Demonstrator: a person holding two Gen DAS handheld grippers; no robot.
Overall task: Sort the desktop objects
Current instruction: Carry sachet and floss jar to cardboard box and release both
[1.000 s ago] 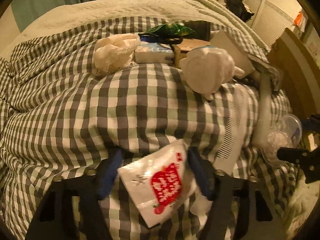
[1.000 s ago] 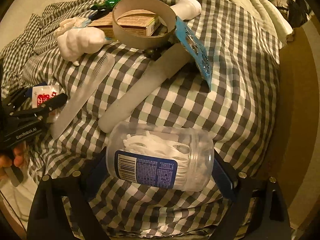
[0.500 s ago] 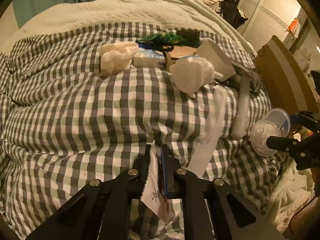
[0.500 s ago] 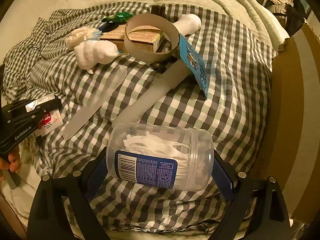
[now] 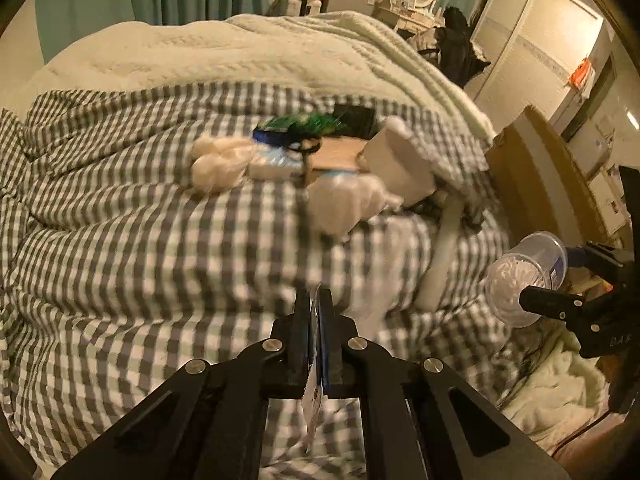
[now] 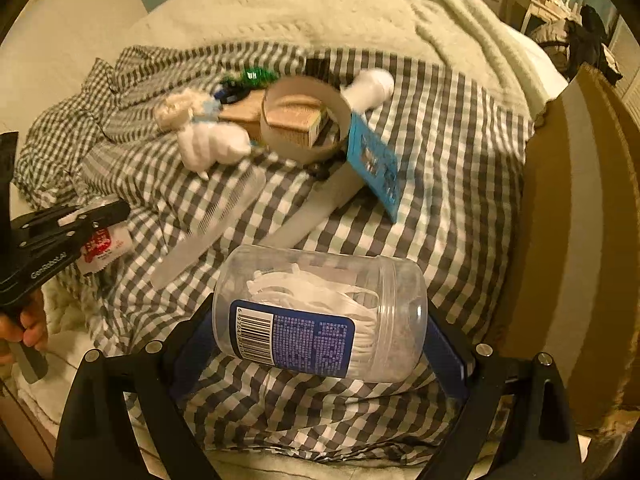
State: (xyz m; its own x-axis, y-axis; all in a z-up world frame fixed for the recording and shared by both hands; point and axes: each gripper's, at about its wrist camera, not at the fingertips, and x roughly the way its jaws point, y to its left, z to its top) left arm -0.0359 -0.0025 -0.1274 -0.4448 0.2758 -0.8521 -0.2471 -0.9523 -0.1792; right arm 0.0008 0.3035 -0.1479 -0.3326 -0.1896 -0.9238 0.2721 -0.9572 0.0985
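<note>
We're mid-carry. Left gripper (image 5: 316, 320) pinches the sachet (image 6: 105, 245) edge-on; right gripper (image 6: 320, 344) clamps the clear floss-pick jar (image 6: 320, 312) sideways. Both held off the near edge of the checked blanket (image 5: 140, 248), well short of the pile by the cardboard ring (image 6: 304, 120). Next, probably: pick drop spots and release without rolling the jar.

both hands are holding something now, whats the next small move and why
Probably carry both items off the bed toward the cardboard box on the right. The left tool is shut on the sachet, the right tool is shut on the clear jar, and both are lifted above the checked blanket, so neither needs regrasping first.
</note>
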